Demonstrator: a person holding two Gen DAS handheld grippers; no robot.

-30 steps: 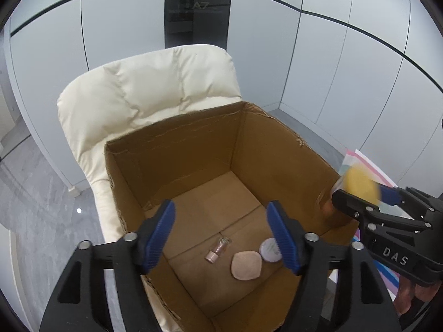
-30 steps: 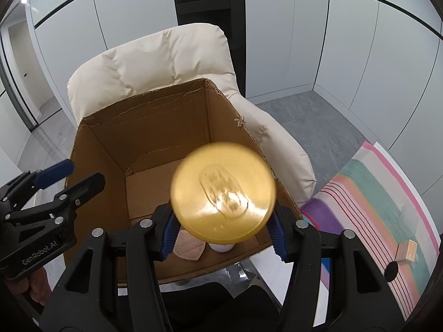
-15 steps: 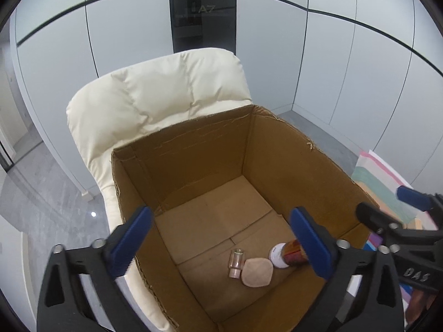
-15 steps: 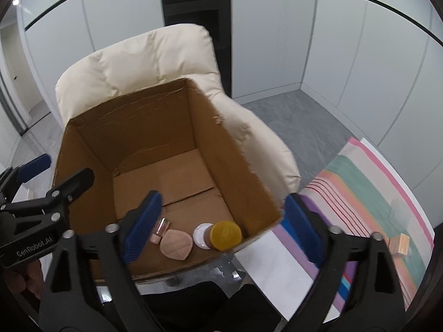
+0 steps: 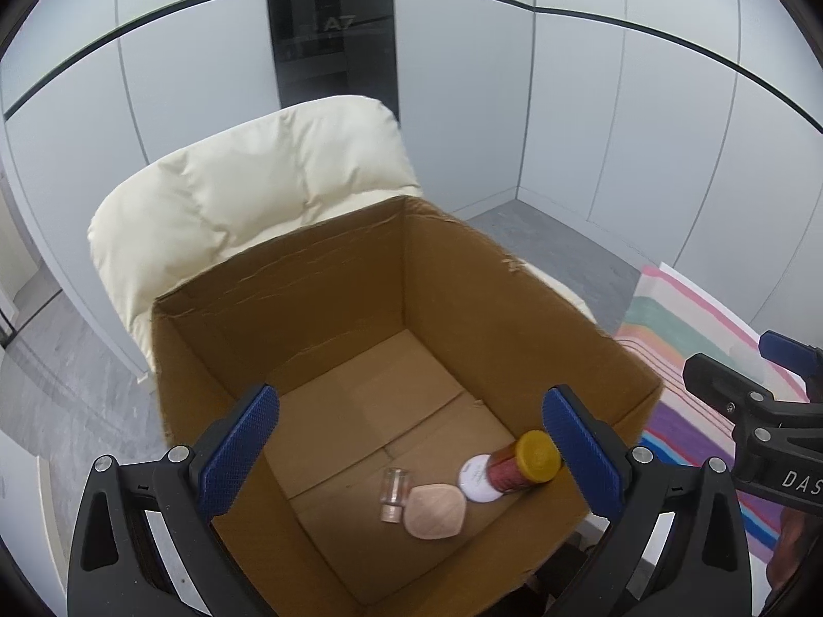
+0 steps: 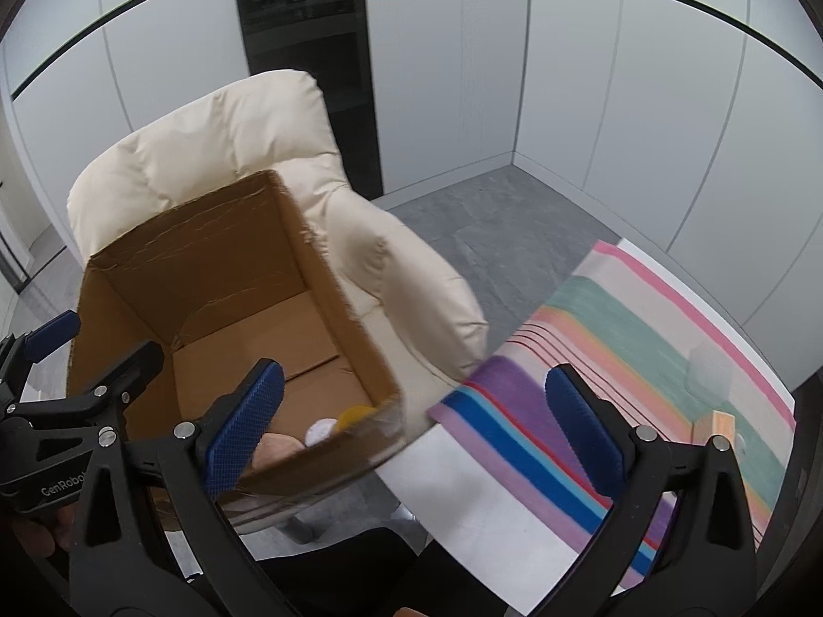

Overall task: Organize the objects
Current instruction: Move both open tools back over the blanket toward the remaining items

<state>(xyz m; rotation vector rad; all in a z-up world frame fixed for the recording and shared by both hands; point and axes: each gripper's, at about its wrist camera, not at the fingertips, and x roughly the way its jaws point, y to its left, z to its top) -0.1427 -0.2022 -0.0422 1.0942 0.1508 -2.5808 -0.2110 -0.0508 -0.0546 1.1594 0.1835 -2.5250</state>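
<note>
Cardboard box [image 5: 319,298] holds a yellow-capped jar [image 5: 524,463]; both grippers' jaws just opened wide, empty.

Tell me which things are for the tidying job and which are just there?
For tidying: cardboard box, yellow-lidded jar, white round tin, pink compact, small glass bottle, wooden block.

Just there: cream armchair, striped mat.

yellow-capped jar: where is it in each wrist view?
Left wrist: yellow-capped jar lies on its side at the box floor's lower right, beside the white disc.
Right wrist: only its cap peeks over the near wall.
Shared landmark: cardboard box.
</note>
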